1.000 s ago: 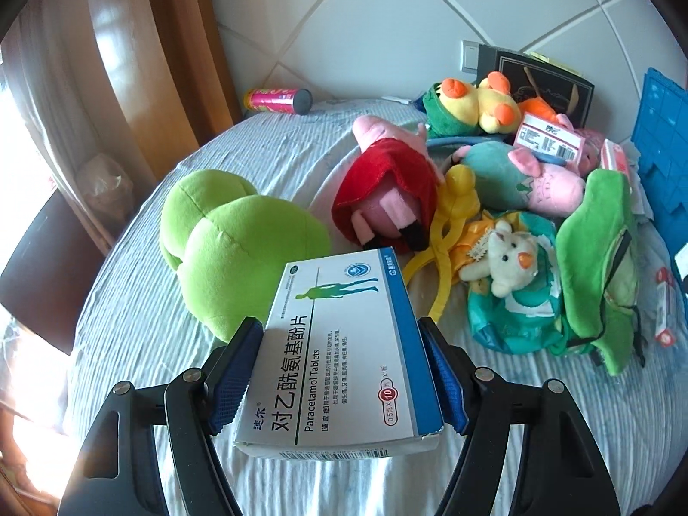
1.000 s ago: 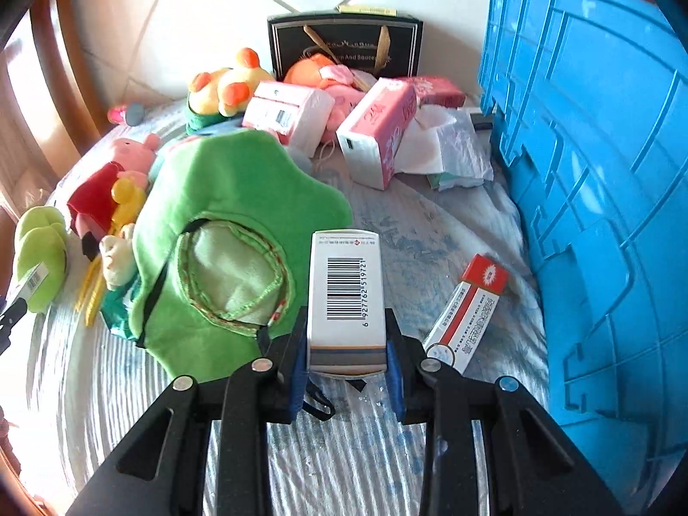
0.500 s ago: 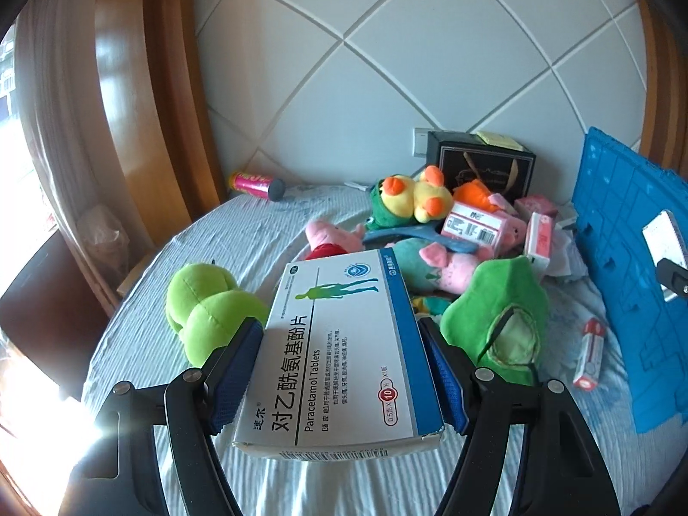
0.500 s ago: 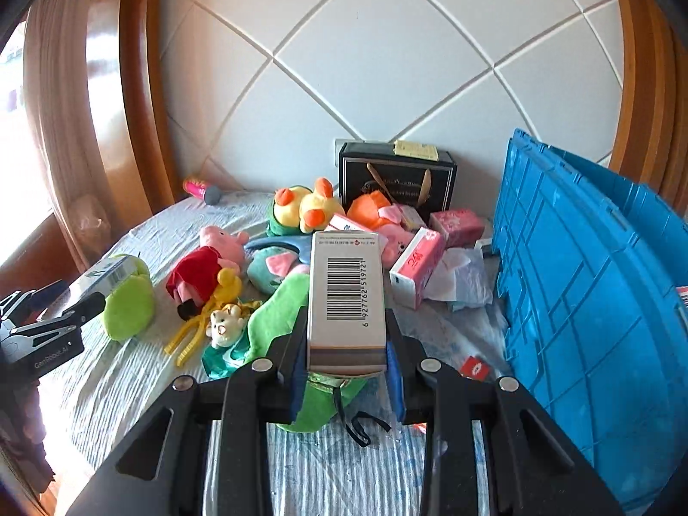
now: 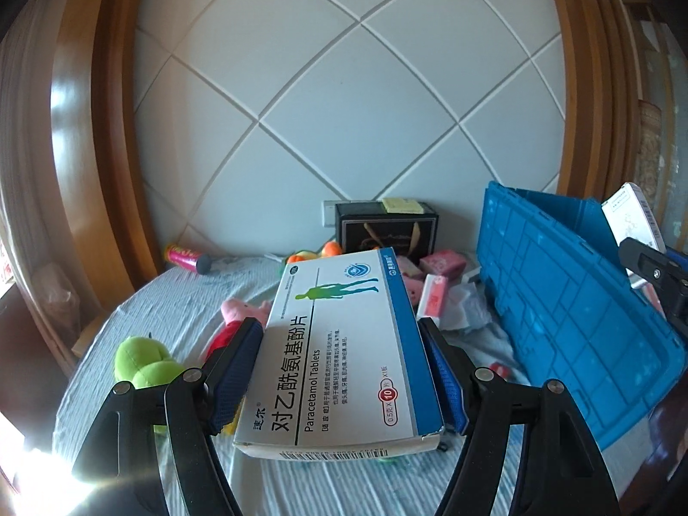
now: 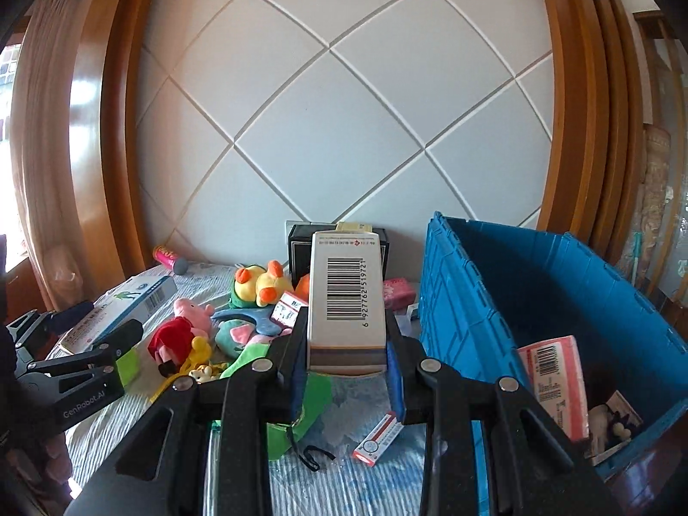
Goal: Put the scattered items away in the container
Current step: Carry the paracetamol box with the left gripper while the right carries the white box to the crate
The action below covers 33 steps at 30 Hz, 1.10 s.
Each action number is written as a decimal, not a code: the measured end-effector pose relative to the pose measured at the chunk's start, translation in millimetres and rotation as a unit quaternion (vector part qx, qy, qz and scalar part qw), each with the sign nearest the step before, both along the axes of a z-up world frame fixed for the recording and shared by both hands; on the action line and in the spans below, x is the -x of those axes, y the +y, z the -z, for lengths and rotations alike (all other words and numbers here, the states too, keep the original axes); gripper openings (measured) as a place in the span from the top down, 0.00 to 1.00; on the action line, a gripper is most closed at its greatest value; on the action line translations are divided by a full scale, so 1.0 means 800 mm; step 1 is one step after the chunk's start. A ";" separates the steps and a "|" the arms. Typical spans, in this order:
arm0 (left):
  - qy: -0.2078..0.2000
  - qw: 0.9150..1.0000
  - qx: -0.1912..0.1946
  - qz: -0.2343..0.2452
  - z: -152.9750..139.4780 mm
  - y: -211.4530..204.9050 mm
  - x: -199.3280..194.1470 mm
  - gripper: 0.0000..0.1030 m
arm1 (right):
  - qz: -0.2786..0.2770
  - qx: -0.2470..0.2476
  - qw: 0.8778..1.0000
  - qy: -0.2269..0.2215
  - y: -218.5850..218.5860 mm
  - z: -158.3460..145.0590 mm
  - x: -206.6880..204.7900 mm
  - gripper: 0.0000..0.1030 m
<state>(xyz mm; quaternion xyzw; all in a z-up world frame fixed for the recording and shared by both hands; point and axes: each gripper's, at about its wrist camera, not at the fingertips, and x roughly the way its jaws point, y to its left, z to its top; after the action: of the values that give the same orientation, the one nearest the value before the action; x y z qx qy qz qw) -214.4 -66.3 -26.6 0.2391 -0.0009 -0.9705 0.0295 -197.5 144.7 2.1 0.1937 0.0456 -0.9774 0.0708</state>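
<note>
Both grippers (image 5: pixel 344 370) (image 6: pixel 346 344) raised, angled slightly downward

Both grippers rise off bed (image 6: pixel 365 486) and tilt up. Left gripper (image 5: pixel 344 370) lifts paracetamol box (image 5: pixel 339 357); right gripper (image 6: pixel 346 344) carries barcode box (image 6: pixel 346 292) beside blue crate (image 6: pixel 473 301), interior now visible.
</note>
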 end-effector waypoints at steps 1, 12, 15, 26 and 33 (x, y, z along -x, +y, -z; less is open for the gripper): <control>0.006 1.000 0.002 0.007 -0.006 0.017 0.001 0.30 | 0.004 -0.001 1.000 0.006 0.013 -0.005 -0.002 0.71; 0.036 0.997 -0.001 0.072 -0.046 0.266 0.039 0.30 | 0.059 -0.016 0.998 0.035 0.251 -0.029 0.017 0.71; 0.025 0.996 -0.002 0.085 -0.050 0.336 0.049 0.30 | 0.071 -0.018 0.997 0.023 0.318 -0.026 0.025 0.71; -0.043 0.988 0.025 0.147 -0.018 0.524 0.058 0.30 | 0.108 -0.014 0.993 -0.048 0.474 0.026 0.042 0.71; -0.082 0.985 0.039 0.143 0.003 0.566 0.070 0.30 | 0.099 -0.012 0.992 -0.081 0.495 0.050 0.055 0.71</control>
<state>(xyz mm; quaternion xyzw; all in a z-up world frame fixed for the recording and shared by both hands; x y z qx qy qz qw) -270.3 386.4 -29.1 0.3141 -0.0753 -0.9410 -0.1008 -241.2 540.8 -37.5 0.2768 0.0316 -0.9601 -0.0254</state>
